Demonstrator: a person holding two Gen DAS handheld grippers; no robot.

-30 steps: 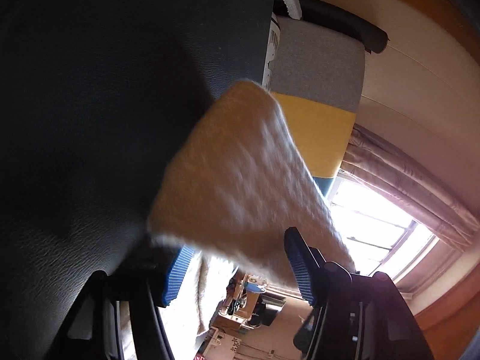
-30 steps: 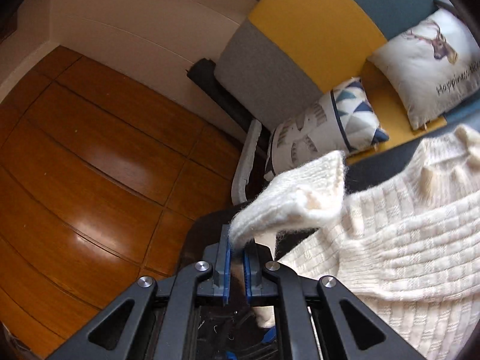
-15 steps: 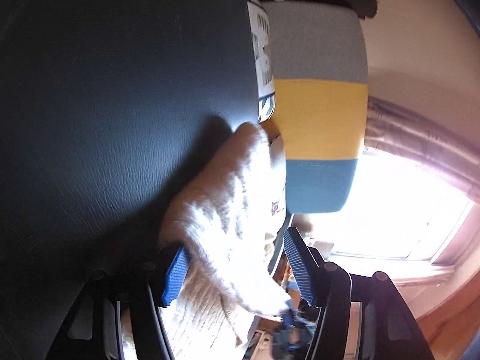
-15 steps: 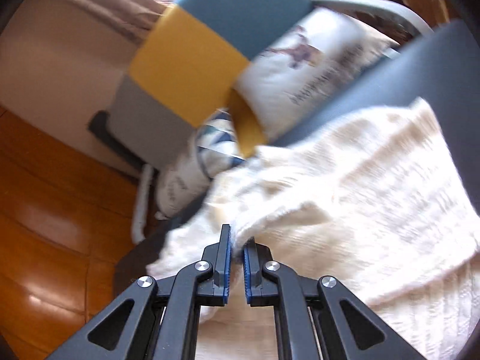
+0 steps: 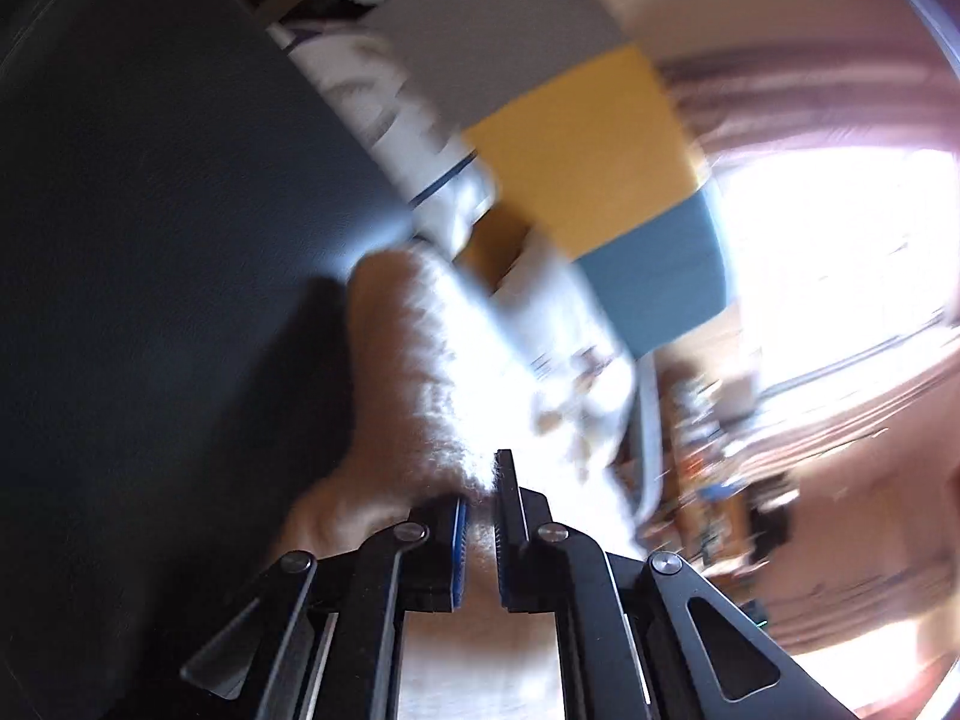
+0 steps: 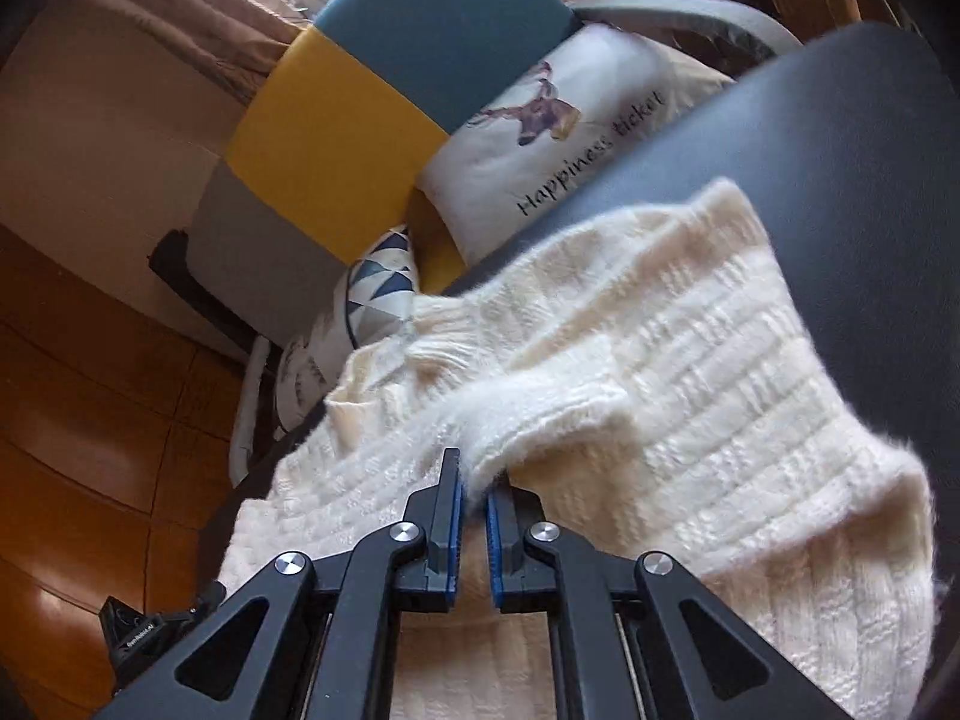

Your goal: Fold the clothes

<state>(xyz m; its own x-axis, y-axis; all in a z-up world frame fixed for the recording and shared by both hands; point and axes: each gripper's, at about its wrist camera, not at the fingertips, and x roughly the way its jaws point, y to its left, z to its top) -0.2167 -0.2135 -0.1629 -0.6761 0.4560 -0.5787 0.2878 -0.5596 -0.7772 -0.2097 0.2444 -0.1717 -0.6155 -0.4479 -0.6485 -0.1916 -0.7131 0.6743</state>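
Here, a cream knit sweater (image 6: 660,372) lies spread on a dark padded top (image 6: 870,192), filling the middle and lower right of the right wrist view. The right gripper (image 6: 474,480) rises from six o'clock, its jaws clamped on a fuzzy fold of the sweater. At eleven o'clock stands a chair (image 6: 336,138) in grey, yellow and teal blocks, with a white pillow (image 6: 540,138) at twelve o'clock reading "Happiness ticket". Wooden floor (image 6: 72,420) fills nine o'clock.

The left wrist view is blurred. The left gripper (image 5: 480,492) comes up from six o'clock; its jaws have just been closing and now pinch a fuzzy edge of the sweater (image 5: 414,372), which runs up toward eleven o'clock over the dark top (image 5: 150,240). The chair (image 5: 576,138) sits at one o'clock, a bright window (image 5: 840,252) at three o'clock.
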